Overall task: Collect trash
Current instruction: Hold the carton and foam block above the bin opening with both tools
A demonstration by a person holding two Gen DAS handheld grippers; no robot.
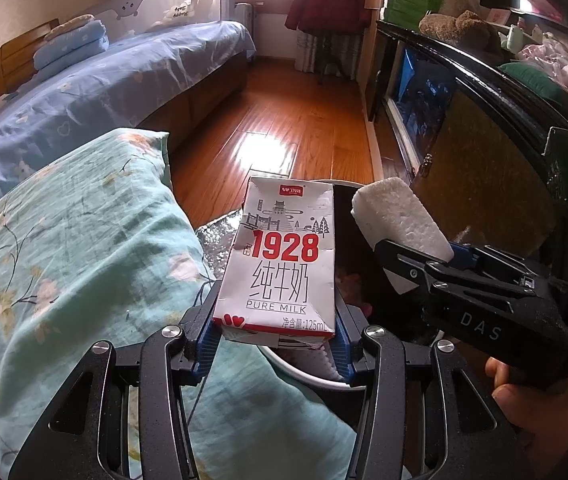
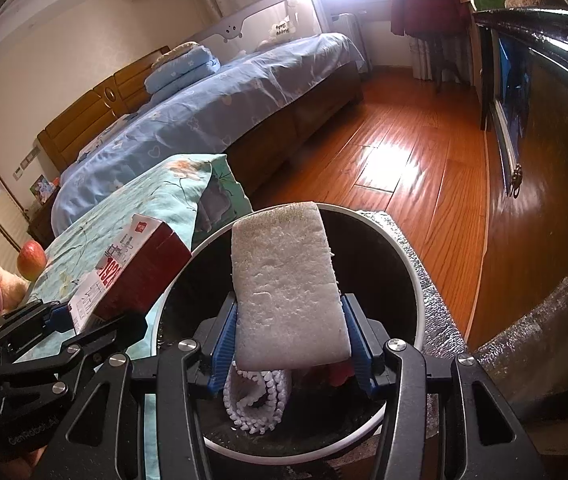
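We see the left gripper [image 1: 274,344] clamped on a milk carton [image 1: 280,256] and the right gripper [image 2: 290,354] clamped on a white sponge [image 2: 286,284], both held over the round bin [image 2: 414,264] beside the floral pillow [image 1: 76,240]; beyond lies the bed [image 2: 212,116].

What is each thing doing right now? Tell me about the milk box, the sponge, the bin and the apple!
Milk carton: dented, gripped in the left gripper, over the bin's edge.
Sponge: gripped in the right gripper, above the bin's opening.
Trash bin: open, already has trash inside.
Apple: whole, resting on the floral bedding.
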